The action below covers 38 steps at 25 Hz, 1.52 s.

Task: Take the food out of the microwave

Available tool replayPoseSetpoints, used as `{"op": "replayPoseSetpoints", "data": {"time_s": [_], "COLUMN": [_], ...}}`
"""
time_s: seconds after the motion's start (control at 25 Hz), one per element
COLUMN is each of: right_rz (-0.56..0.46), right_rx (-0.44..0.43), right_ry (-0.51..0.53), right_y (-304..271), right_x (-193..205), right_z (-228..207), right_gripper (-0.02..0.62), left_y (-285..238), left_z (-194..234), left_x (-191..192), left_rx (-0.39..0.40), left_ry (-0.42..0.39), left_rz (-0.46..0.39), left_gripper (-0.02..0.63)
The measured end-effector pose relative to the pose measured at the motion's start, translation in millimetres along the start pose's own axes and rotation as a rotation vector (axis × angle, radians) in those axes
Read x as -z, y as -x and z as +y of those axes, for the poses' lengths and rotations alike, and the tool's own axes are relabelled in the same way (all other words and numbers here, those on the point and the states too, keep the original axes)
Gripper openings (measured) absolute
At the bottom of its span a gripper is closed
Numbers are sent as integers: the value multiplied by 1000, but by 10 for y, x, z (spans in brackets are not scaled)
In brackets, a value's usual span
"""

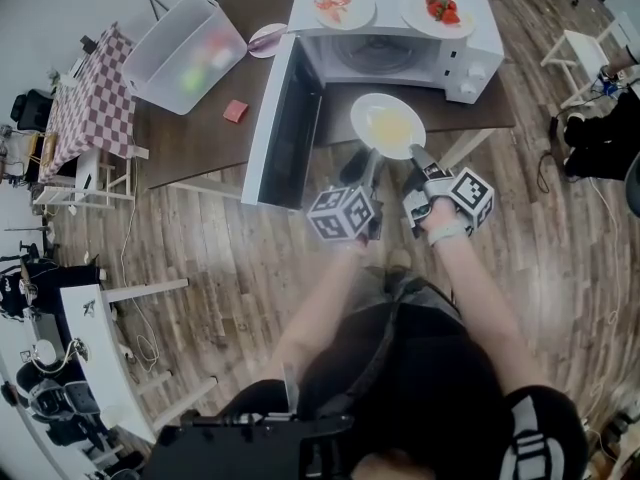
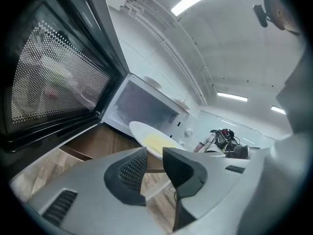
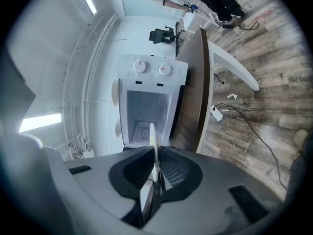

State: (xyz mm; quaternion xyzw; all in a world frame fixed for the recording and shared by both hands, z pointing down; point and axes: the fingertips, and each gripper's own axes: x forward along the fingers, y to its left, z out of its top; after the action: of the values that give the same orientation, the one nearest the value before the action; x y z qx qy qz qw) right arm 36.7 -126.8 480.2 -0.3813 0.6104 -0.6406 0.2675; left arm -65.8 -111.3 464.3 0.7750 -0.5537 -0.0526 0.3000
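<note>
Pads, ribbed and black, of the right gripper [image 3: 155, 173] close narrowly on the thin rim of a round white plate [image 3: 153, 141], which shows only edge-on in that view. The left gripper [image 2: 154, 168] has its jaws well apart with nothing between them, and the plate lies just beyond their tips. The head view shows pale yellow food [image 1: 392, 128] on the plate, outside the boxy white microwave [image 1: 480, 63] and in front of its open cavity. The dark-windowed door [image 1: 285, 128] stands swung left. Only the head view shows red food on two plates [image 1: 420, 23] on top of the microwave.
</note>
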Motion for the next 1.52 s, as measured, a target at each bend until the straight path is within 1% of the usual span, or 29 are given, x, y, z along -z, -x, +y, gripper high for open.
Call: {"op": "replayPoseSetpoints", "data": {"time_s": [0.44,0.72,1.28,1.52], "right_rz": [-5,-12,-48,-56], "right_rx": [-7,4,8,44], "right_ry": [2,0,-14,-5], "right_y": [88,172,343,387], "right_x": [48,96,160,157], "right_z": [51,17,-62,-122], "right_gripper": [32,32,32,32], "left_y": [93,154,249,238], "left_z": [-50,-67,-115,-108], "left_x": [-9,27,166,196], "left_rx": [6,6,29,39], "left_ry": [-2,-13,-29,-36], "left_rz": [-8,-3,26,41], "left_gripper": [101,101,101,101]}}
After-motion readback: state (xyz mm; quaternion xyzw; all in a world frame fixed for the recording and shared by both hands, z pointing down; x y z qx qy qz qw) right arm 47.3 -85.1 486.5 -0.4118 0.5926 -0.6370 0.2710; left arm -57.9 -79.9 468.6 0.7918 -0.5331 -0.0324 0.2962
